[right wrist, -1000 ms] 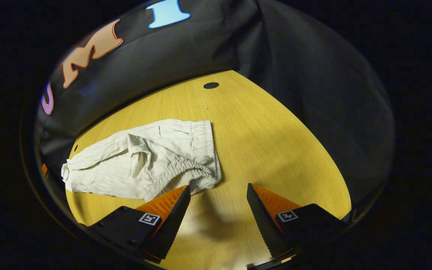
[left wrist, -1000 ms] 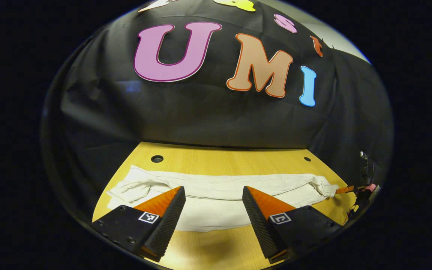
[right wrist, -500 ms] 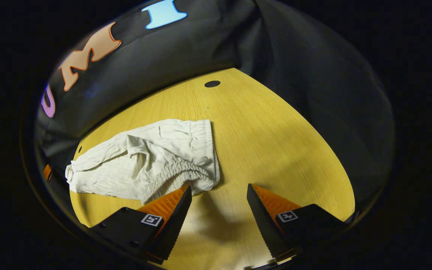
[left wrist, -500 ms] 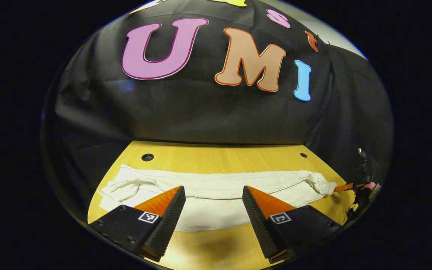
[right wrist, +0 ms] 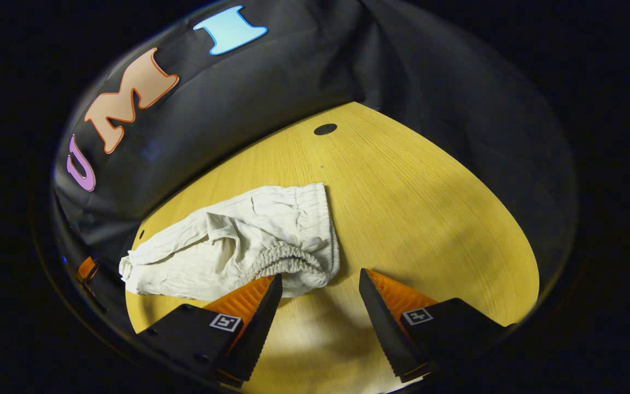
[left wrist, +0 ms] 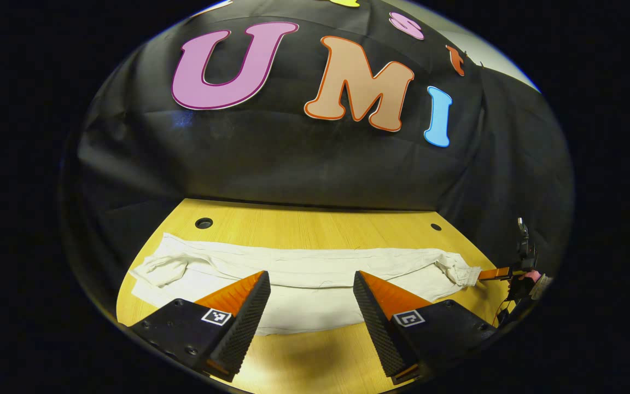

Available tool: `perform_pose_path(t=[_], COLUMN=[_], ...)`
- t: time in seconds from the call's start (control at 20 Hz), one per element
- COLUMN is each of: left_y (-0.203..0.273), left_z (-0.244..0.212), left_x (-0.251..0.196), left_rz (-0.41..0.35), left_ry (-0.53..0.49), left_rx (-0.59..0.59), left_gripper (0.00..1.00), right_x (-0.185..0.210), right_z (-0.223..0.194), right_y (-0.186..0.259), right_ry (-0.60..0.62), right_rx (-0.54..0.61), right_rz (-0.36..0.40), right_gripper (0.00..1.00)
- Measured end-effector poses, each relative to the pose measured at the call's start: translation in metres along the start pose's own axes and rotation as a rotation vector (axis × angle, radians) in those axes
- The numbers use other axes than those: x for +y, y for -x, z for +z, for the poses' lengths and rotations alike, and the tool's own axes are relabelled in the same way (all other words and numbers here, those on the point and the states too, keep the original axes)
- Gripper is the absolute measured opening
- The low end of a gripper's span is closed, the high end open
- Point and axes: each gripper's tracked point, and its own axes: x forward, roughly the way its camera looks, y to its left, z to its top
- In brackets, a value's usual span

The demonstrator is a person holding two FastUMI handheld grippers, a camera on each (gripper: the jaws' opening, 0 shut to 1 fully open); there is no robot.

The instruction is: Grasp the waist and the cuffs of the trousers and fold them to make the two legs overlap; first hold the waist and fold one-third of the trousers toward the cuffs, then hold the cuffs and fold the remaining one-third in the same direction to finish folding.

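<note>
On the desk (left wrist: 315,230) lie pale trousers (left wrist: 304,273); left gripper (left wrist: 311,282) and right gripper (right wrist: 319,282) hover spread, grasping nothing.

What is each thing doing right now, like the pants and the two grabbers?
trousers: lying stretched out on the table, rumpled, not gripped.
waistband: gathered and puckered, resting on the table beside the right gripper.
left gripper: open, above the middle of the trousers, holding nothing.
right gripper: open, near the waistband, holding nothing.
table: bare wood with two round holes.
</note>
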Motion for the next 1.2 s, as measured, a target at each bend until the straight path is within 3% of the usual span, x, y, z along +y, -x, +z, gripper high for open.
perform_pose_path(t=[0.05,0.1,0.15,0.25,0.3,0.35,0.4,0.45,0.5,0.6,0.65,0.95,1.2], left_y=[-0.001,0.000,-0.001,0.000,0.001,0.000,-0.001,-0.001,-0.002,-0.004,-0.005,0.000,0.007], left_z=[-0.001,0.000,0.001,0.002,0.002,0.002,0.001,0.000,0.001,0.002,0.002,0.005,0.004], left_x=[-0.001,-0.002,-0.004,-0.007,-0.008,-0.009,-0.010,-0.010,-0.012,-0.017,-0.018,-0.017,0.006], left_rz=[0.002,0.003,0.004,0.006,0.009,0.011,0.014,0.016,0.015,0.008,0.005,-0.024,-0.066], left_ry=[-0.004,-0.007,-0.011,-0.022,-0.028,-0.033,-0.036,-0.036,-0.031,-0.017,-0.013,0.014,0.057], left_rx=[0.000,0.001,0.001,0.003,0.003,0.006,0.009,0.010,0.007,0.003,0.000,-0.022,-0.032], left_gripper=[0.91,0.91,0.91,0.91,0.91,0.91,0.91,0.91,0.91,0.91,0.91,0.91,0.91], right_x=[0.001,0.002,0.002,0.008,0.012,0.011,0.012,0.011,0.006,0.008,0.010,0.043,0.094], right_z=[-0.001,-0.002,-0.002,0.001,0.000,0.000,0.002,-0.001,-0.003,0.000,0.001,0.026,0.043], right_y=[-0.002,-0.005,-0.009,-0.014,-0.016,-0.016,-0.020,-0.020,-0.024,-0.021,-0.020,0.012,0.051], right_ry=[-0.010,-0.021,-0.034,-0.059,-0.063,-0.063,-0.072,-0.085,-0.098,-0.128,-0.124,-0.107,-0.079], right_rx=[0.005,0.012,0.018,0.009,0.008,0.011,0.004,0.017,0.021,0.009,-0.006,-0.154,-0.267], right_rz=[0.006,0.010,0.009,0.032,0.040,0.036,0.042,0.039,0.031,0.029,0.027,0.117,0.167], right_gripper=[0.82,0.91,0.82,0.79,0.70,0.77,0.53,0.53,0.46,0.22,0.18,0.19,0.18])
